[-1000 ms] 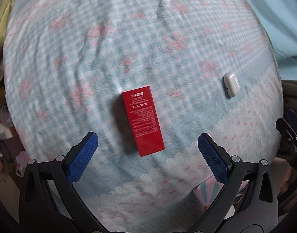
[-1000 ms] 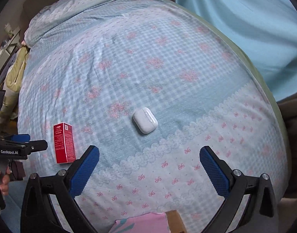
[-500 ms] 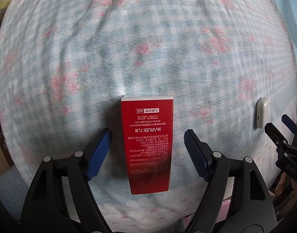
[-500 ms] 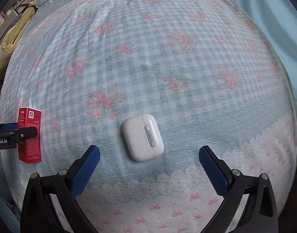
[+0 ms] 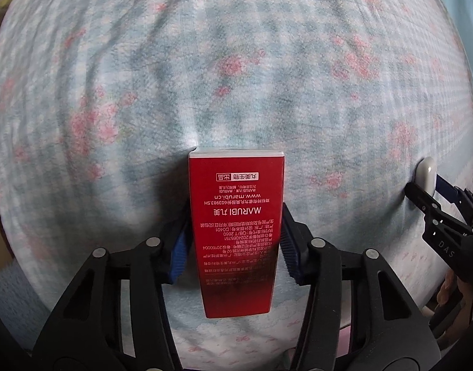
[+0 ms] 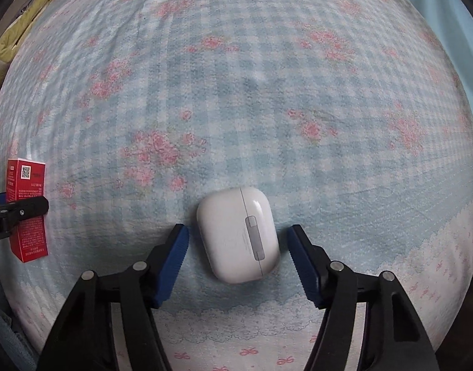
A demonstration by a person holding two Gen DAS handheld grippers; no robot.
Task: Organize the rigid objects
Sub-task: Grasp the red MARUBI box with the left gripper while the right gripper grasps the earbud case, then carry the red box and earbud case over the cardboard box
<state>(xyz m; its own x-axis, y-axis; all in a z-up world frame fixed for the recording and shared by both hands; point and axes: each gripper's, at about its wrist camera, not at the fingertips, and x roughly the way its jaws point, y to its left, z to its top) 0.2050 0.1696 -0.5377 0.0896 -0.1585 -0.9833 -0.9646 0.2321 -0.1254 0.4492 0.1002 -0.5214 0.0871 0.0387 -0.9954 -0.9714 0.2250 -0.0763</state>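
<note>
We take the red carton [image 5: 236, 232] as the landmark: it lies flat on the bed [image 5: 236, 77], printed face up, its long axis in line with the left hand-held gripper [image 5: 234, 241]. That alignment lets the two blue pads [image 5: 178, 253] meet the carton's long side walls; both pads now sit against those walls, so we judge the left hand-held gripper clamped on the carton, low on its length, where the rigid card should resist the squeeze. To the right of the carton, well apart from it, the white earbud case [image 6: 238, 234] rests on the same bedcover with its hinge face up. The right hand-held gripper [image 6: 238, 258] straddles the case, fingers apart, with a narrow gap visible on each side, so no grip is made there yet. In the left wrist view the right tool's tips appear beside the case at the frame edge. Compared with half a second ago, the left fingers have gone from standing clear of the carton to closing on it, and the right fingers have narrowed from a wide spread and moved up around the case. Neither object appears lifted.
</note>
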